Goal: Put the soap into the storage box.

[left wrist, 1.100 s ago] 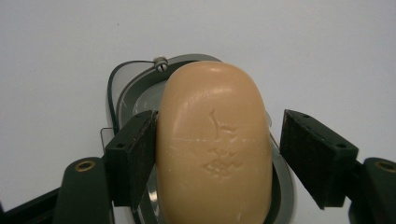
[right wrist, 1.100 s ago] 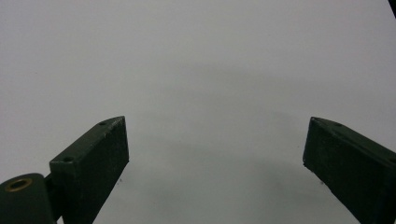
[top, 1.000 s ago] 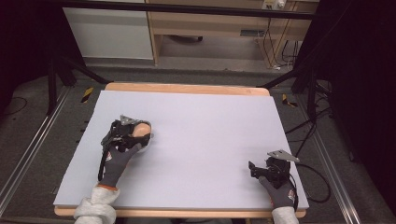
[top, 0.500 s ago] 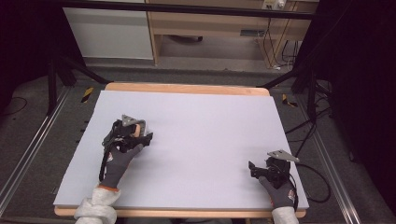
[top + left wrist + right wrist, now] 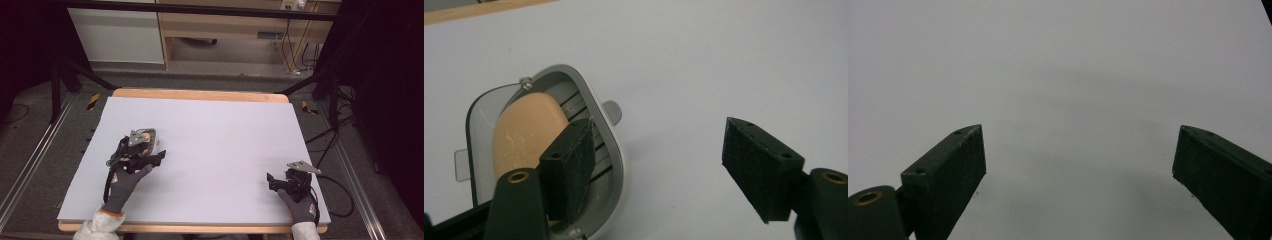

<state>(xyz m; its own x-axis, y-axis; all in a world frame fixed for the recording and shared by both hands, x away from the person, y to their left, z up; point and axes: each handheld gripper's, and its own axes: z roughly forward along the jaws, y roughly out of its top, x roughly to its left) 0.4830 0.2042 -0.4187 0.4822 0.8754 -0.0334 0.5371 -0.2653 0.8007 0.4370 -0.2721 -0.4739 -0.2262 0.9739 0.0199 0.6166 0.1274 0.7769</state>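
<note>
A grey soap dish (image 5: pixel 611 150) with a clear hinged lid holds an orange bar of soap (image 5: pixel 526 132). In the high view the soap dish (image 5: pixel 150 135) lies on the left half of the white table top (image 5: pixel 225 130). My left gripper (image 5: pixel 659 160) is open. Its left jaw hangs over the dish's near rim and partly hides the soap, while its right jaw is over bare table. From above, the left gripper (image 5: pixel 151 151) sits just in front of the dish. My right gripper (image 5: pixel 1078 150) is open over bare table, and the high view puts the right gripper (image 5: pixel 271 182) near the front right corner.
The table's wooden edge (image 5: pixel 200 94) runs along the far side. Black cables (image 5: pixel 335 185) trail off the right edge. Beyond the table stand a white cabinet (image 5: pixel 117 35) and a wooden shelf (image 5: pixel 225 30). Metal rails (image 5: pixel 30 165) run along the floor.
My left gripper has drawn back a little toward the person, away from the soap dish. The right gripper has stayed in place.
</note>
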